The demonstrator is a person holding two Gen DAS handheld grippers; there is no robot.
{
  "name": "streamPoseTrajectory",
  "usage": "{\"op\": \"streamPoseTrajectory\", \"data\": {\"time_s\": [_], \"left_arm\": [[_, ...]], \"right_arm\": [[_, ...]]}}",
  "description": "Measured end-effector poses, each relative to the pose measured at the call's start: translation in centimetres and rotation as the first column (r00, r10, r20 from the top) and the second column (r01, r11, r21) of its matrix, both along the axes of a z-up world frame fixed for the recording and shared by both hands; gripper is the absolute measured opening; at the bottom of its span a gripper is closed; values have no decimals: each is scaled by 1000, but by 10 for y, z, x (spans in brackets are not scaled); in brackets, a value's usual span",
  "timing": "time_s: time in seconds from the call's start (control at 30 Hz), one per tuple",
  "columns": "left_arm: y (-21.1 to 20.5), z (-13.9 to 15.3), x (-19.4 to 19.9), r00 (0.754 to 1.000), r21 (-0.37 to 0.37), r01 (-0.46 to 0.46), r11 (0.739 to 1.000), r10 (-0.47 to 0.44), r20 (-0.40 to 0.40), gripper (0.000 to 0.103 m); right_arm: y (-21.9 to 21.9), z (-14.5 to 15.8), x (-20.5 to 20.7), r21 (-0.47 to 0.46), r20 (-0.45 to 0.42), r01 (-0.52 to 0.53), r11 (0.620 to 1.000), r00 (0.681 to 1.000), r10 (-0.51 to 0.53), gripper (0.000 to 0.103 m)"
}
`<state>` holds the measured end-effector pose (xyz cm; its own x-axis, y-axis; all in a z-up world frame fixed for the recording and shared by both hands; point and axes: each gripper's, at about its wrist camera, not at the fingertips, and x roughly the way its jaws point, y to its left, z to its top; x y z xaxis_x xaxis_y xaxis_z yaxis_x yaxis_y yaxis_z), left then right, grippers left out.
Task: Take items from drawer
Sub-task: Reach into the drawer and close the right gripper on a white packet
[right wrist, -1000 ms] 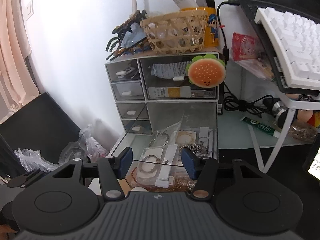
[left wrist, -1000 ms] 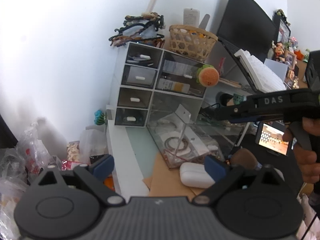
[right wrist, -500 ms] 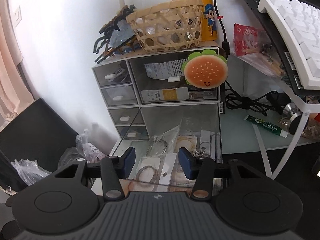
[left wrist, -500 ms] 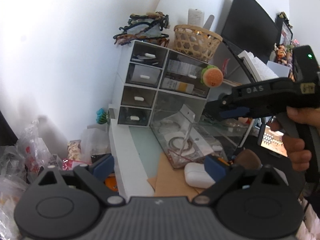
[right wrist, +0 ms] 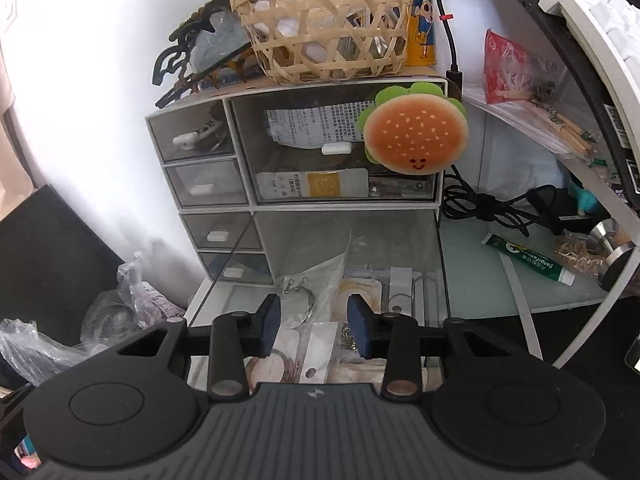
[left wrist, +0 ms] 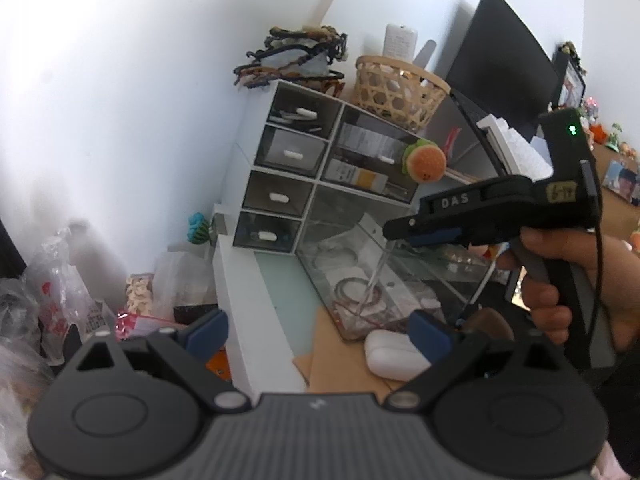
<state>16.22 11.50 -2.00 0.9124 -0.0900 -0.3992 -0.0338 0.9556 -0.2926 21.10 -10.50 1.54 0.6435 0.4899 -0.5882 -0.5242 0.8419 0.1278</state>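
A clear plastic drawer (right wrist: 224, 296) is pulled out of the white drawer cabinet (right wrist: 438, 148) and holds several small jewellery packets (right wrist: 308, 308) and rings. It also shows in the left wrist view (left wrist: 320, 268). My right gripper (right wrist: 314, 330) is open and hovers just above the drawer's contents, its pads (right wrist: 270, 320) either side of a clear packet. In the left wrist view the right gripper (left wrist: 400, 232) reaches over the drawer. My left gripper (left wrist: 318, 334) is open and empty, held back in front of the desk.
A wicker basket (right wrist: 320, 24) and hair clips (right wrist: 180, 64) sit on the cabinet. A burger toy (right wrist: 416, 136) hangs on its front. A keyboard (right wrist: 600, 20), cables (right wrist: 492, 208) and a green tube (right wrist: 528, 258) lie right. A white case (left wrist: 392, 354) lies before the drawer.
My right gripper has moved forward and down over the open drawer, closer to the packets. The left gripper has stayed back and open.
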Motion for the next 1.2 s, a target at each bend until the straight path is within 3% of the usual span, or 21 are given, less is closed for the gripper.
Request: {"op": "streamPoseTrajectory", "data": {"time_s": [0.13, 1.07, 1.2], "left_arm": [[2, -3, 1, 1000, -2, -9, 1000, 9, -7, 98], [22, -6, 3, 999, -45, -34, 998, 34, -12, 98], [21, -7, 4, 999, -43, -30, 999, 30, -17, 98]], "right_arm": [[3, -3, 5, -14, 1, 17, 1000, 1000, -17, 33], [25, -21, 28, -57, -21, 82, 995, 996, -84, 30], [25, -23, 32, -53, -35, 85, 995, 996, -86, 26]]}}
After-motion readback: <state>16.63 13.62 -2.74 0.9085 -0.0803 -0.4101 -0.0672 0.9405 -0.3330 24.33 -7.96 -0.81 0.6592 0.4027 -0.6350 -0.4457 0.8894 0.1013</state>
